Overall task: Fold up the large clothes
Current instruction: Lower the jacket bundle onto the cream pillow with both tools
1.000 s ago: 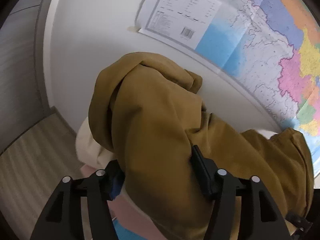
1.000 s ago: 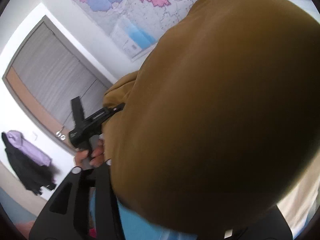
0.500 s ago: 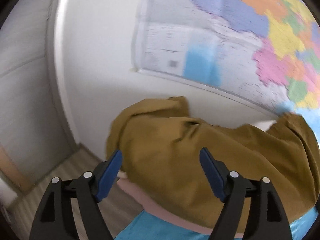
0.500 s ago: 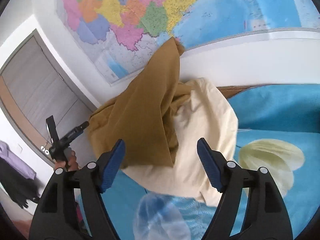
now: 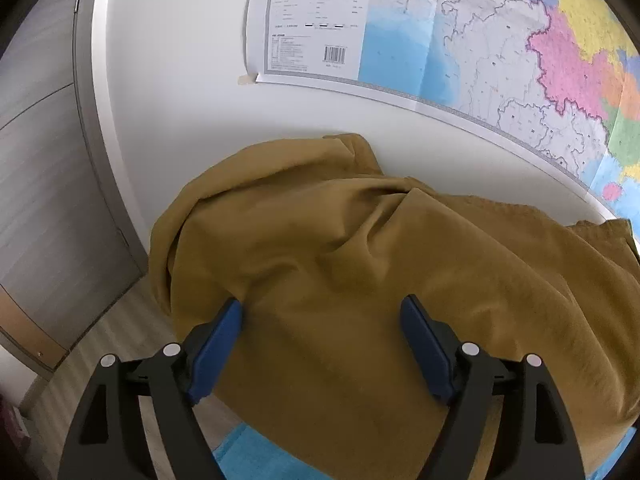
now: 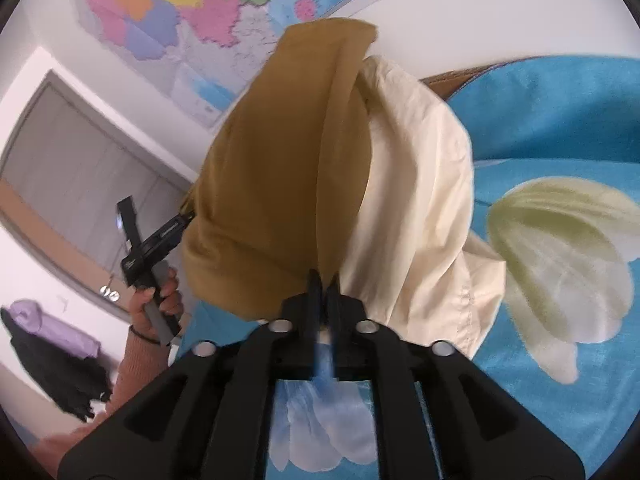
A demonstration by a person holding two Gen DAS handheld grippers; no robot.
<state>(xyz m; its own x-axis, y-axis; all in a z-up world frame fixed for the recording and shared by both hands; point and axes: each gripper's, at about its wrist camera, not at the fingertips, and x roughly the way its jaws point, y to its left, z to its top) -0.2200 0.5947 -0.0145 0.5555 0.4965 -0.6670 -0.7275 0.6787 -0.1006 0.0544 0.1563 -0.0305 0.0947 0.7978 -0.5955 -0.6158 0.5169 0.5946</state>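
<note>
— What is the cloth looking like?

— The brown garment [image 5: 360, 280] is lying in a soft, matte heap with broad rounded folds, and a cream cloth [image 6: 420, 184] with a stitched hem is bunching up right against it. Both are sitting on a bed sheet [image 6: 560, 128] that is smooth, blue and printed with big pale flowers.

— Which way is the garment running?

— In the right wrist view its long line is running from the near claw up toward the wall, narrowing to a blunt tip in front of the map [image 5: 500, 60]. In the left wrist view it is spreading wide, from the bed's corner across to the right.

— And the claws?

— The left gripper [image 5: 320, 320] is standing wide apart, blue pads on either side of the brown fabric but not pressing it. The right gripper [image 6: 324, 280] is closing, its jaws nearly together at the garment's near edge; whether fabric is pinched between them, I cannot tell. A hand [image 6: 156, 300] is holding the left tool's handle.

— Anything readable?

— The map is showing a barcode and a legend block, but the print is too small to read.
</note>
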